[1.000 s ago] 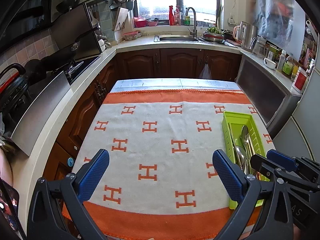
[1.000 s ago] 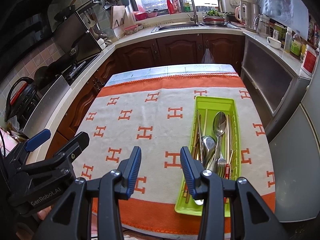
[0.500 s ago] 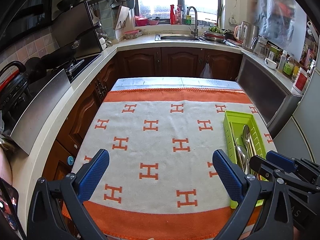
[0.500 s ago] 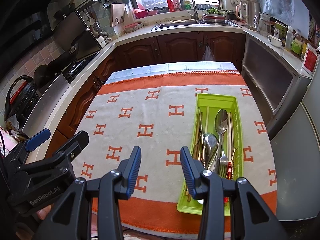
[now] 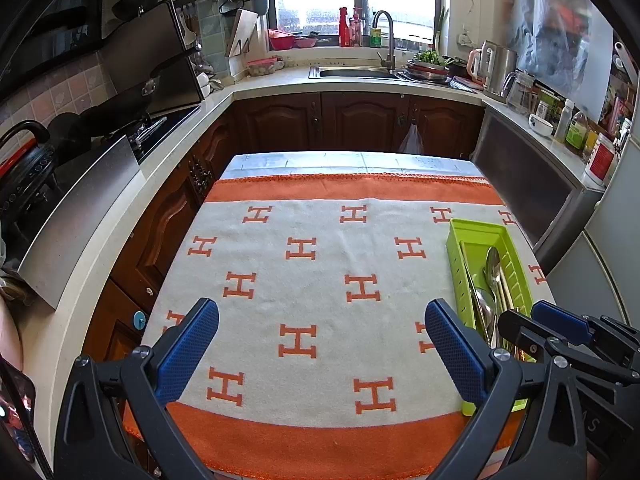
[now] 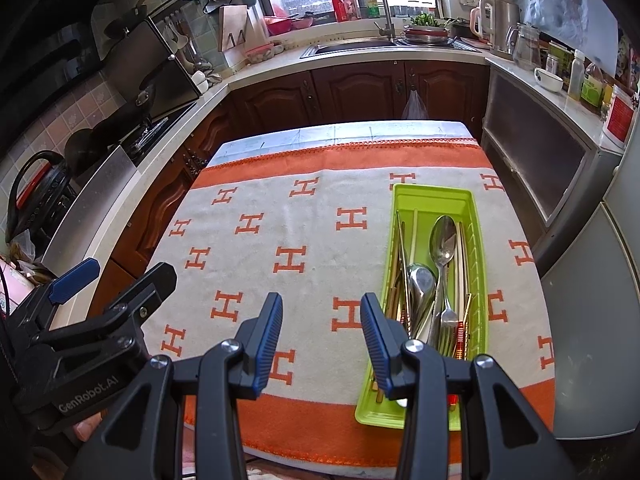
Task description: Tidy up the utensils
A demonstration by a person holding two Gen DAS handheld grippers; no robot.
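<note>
1. Left wrist view, left to right: the left gripper (image 5: 322, 354) hangs over the bare cloth (image 5: 320, 280) at the lower middle of the frame, its blue pads spread wide with nothing between them.
2. Further right in that view, the green tray (image 5: 476, 232) sits along the right edge of the cloth, and the right gripper (image 5: 560, 322) pokes in at the lower right, just past the tray's near end.
3. Right wrist view, left to right: the left gripper (image 6: 76, 280) shows at the lower left, with "GenRobot.AI" printed in white on its black body.
4. At the lower middle, the right gripper (image 6: 322, 338) stands about half open and holds nothing.
5. The tray (image 6: 434, 194) lies to the right of those pads and runs lengthwise away from the camera. The spoons (image 6: 442, 240), a fork and chopsticks lie along that same line, handles toward the near end.
6. My reading: the right gripper is the nearer one, and a pick would mean shifting right and closing across a handle, not along it.
7. Bottle and jar labels on the far right counter are too small to read.
</note>
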